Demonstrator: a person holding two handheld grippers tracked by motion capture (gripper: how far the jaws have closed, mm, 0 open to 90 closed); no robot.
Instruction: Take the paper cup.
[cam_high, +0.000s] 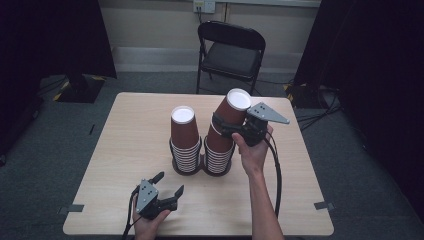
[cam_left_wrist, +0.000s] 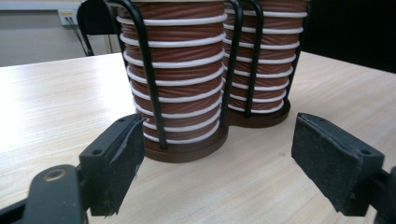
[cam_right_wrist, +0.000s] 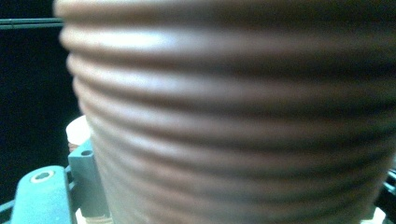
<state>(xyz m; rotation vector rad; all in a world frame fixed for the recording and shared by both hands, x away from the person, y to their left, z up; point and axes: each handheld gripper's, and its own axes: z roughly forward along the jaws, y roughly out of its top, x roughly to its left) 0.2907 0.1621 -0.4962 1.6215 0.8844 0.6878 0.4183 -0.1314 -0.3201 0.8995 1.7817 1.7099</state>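
High view: on the light wooden desk (cam_high: 125, 150), the right gripper (cam_high: 227, 127) clamps the tilted top brown ribbed paper cup (cam_high: 231, 112) of the right stack; the left gripper (cam_high: 167, 186) rests wide open, empty. Left gripper view: both cup stacks sit in a black wire holder (cam_left_wrist: 149, 74). Right gripper view: ribbed brown cup wall close-up, blurred.

Both forearms are bare, no sleeves, and each hand's got a black two-jaw gripper (left gripper (cam_high: 168, 186), right gripper (cam_high: 220, 126)) with a grey three-cornered plate dotted with screws, flat dark pads (cam_left_wrist: 337, 159) and a black cable.
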